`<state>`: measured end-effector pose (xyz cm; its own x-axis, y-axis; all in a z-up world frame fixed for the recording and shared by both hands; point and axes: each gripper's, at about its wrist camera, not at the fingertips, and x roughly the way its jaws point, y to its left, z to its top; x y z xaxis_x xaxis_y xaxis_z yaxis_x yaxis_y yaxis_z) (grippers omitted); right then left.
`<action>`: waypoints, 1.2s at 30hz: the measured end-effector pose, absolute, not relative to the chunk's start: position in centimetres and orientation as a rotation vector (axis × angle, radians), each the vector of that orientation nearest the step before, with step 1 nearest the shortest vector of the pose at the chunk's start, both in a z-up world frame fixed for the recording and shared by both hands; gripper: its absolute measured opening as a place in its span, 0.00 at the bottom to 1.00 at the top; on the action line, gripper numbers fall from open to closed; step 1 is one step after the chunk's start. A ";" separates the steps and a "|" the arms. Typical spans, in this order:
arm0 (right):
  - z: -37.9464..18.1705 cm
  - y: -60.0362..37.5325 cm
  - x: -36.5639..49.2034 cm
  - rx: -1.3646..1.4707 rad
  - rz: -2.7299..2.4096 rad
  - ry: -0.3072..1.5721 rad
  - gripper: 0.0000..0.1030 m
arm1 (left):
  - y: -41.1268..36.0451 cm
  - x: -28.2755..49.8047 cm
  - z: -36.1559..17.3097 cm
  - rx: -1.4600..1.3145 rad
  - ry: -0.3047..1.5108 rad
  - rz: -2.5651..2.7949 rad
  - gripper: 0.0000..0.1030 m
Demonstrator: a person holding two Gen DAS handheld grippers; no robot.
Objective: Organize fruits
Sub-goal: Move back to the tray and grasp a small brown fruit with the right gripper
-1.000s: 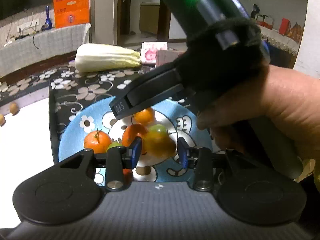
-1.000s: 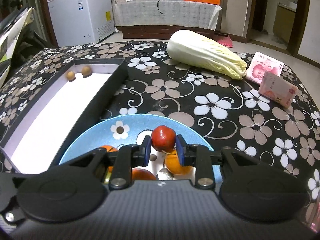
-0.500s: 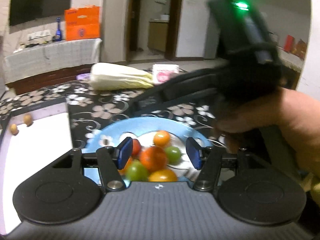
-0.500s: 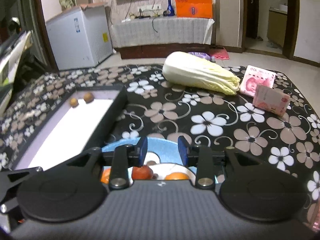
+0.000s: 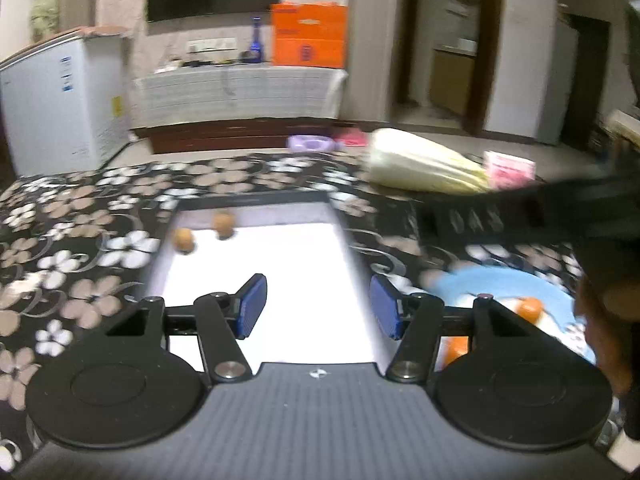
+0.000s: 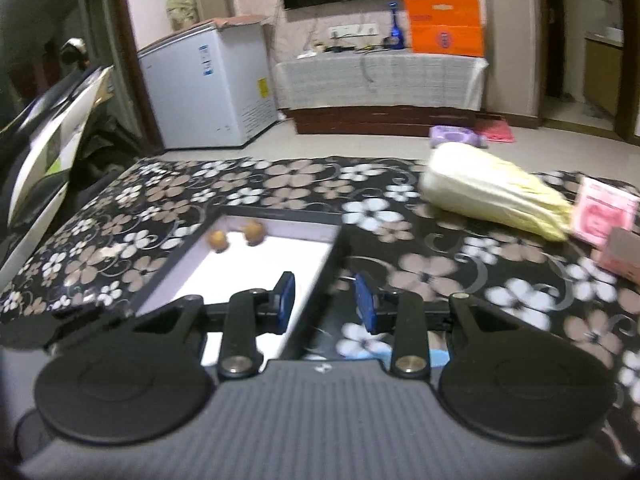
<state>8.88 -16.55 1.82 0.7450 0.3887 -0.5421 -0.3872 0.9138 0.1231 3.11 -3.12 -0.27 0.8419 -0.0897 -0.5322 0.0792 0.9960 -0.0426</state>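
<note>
With both grippers' fingers spread and empty, left gripper over the white-floored black tray, swing it to 3 o'clock for the orange fruit on the blue plate, right gripper kept clear.

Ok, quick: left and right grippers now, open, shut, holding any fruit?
Left gripper: open, holding nothing, above the white tray.
Right gripper: open, holding nothing.

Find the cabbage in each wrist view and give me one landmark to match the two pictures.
Left wrist: the cabbage lies upper right of centre on the flowered tablecloth, beyond the white tray.
Right wrist: the cabbage lies right of centre, also on the far side of the table.
Shared landmark: the orange box against the back wall shows in both.
</note>
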 end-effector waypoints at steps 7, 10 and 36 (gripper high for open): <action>1.1 -11.1 12.1 -0.057 0.489 0.623 0.35 | 2.4 5.0 -0.3 -0.055 0.590 0.000 0.58; 0.4 -8.8 14.1 -0.074 0.500 0.644 0.35 | 3.3 5.2 -0.6 -0.043 0.602 -0.015 0.58; -4.0 -0.3 21.4 -0.242 0.476 0.740 0.27 | 3.8 6.7 -2.8 -0.015 0.672 -0.002 0.58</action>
<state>21.40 -0.29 -3.99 0.6389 0.3287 -0.6955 -0.4958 0.8673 -0.0455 6.67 3.79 -2.82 0.7826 -0.0065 -0.6225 -0.0033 0.9999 -0.0145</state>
